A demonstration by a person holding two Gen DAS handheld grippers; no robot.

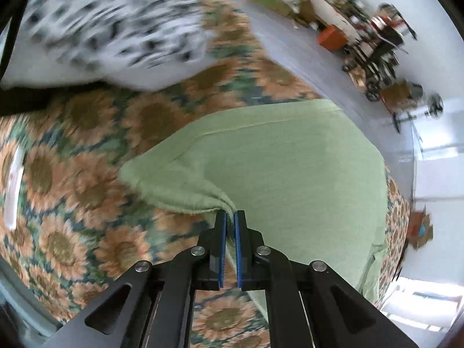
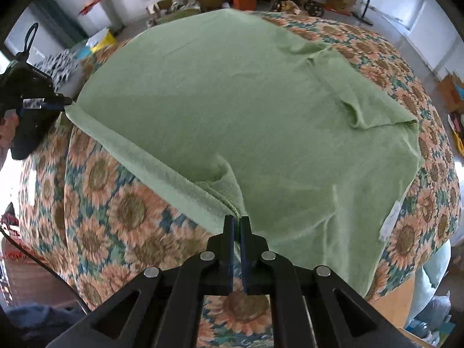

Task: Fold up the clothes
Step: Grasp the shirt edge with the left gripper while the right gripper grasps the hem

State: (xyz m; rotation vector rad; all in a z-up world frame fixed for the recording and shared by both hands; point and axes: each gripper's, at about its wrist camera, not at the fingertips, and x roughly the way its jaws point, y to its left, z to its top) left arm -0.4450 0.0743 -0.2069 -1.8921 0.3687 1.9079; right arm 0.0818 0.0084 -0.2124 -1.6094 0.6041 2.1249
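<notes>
a sunflower-print cover [image 2: 121, 217] fills the lower and left parts of both views, draped over a broad surface that could be a table or a bed; i cannot tell which. on it, filling the centre of the right wrist view, lies the green t-shirt [image 2: 232, 92], spread mostly flat, one short sleeve [image 2: 374, 101] creased toward the right of the frame and a white label [image 2: 390, 221] at its lower right edge. a black-and-white patterned cloth [image 1: 110, 20], blurred, sits at the upper left of the left wrist view, apart from the shirt. the near edge of the shirt runs as a taut line from the left tongs [image 2: 68, 103] at the left edge of the frame down to the right tongs [image 2: 237, 217] at bottom centre. both tongs are pressed together on that edge, each pinching a bunched bit of green cloth, the left tongs [image 1: 230, 213] shown close in their own view. the shirt's body stretches away from both tongs toward the top of the frame, so any fold would, i judge, carry this held edge forward over it; neither hand is clearly nearer.
</notes>
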